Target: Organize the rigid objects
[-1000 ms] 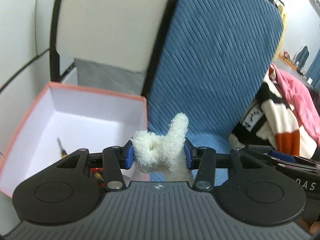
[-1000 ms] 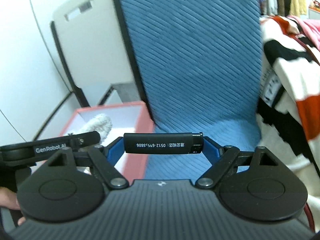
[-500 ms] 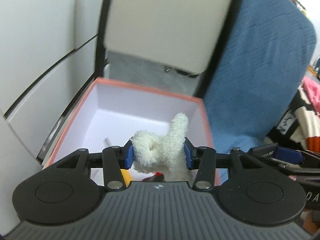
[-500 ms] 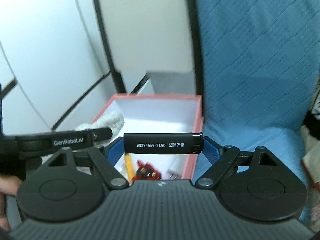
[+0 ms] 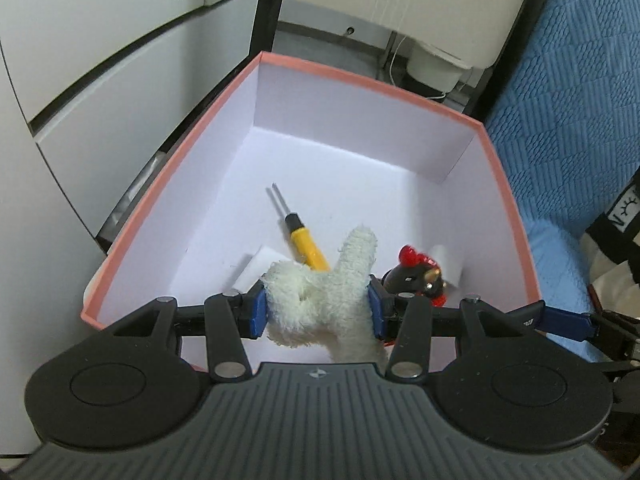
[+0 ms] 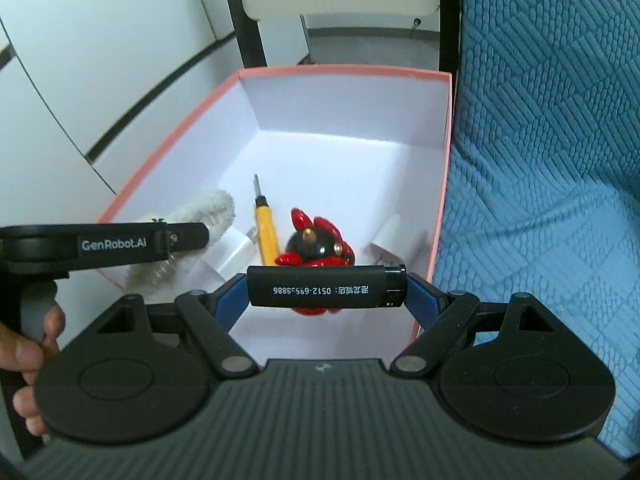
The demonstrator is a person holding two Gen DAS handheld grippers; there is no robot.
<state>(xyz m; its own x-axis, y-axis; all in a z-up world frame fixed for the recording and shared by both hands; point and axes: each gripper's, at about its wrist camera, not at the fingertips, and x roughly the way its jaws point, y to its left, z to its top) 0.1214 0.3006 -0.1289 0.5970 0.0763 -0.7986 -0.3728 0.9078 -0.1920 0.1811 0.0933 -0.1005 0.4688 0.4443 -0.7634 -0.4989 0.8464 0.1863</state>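
Fingers, left: the left gripper (image 5: 316,310) is clamped on a white fluffy toy (image 5: 320,300); the blue pads (image 5: 256,312) press its body from both sides, and one fuzzy limb points up and away from the fingers.
Fingers, right: the right gripper (image 6: 326,292) holds a black lighter (image 6: 326,290) by its two ends, so it lies crosswise between the pads like a bar, with the white print facing the camera.
Why held so: the end-to-end grip probably keeps the smooth lighter from rolling; the soft toy gives under the pads, so a squeeze at the middle is enough.
Just beyond the fingers: both grippers hang over the near part of an open pink box (image 5: 508,200) with a white inside, tilted down into it.
Below the left fingers: a yellow screwdriver (image 5: 304,246) lies flat, its tip pointing away; a white block is beside it.
Below the right fingers: a red and black figure (image 6: 316,240) sits right under the lighter; a white adapter (image 6: 396,240) leans near the right wall.
Further out: a blue quilted cushion (image 6: 540,160) is to the right of the box, white cabinet panels to the left.
Step, as I judge: both things are over the box and not yet released. Dropping the lighter beside the figure, not on it, seems wise.
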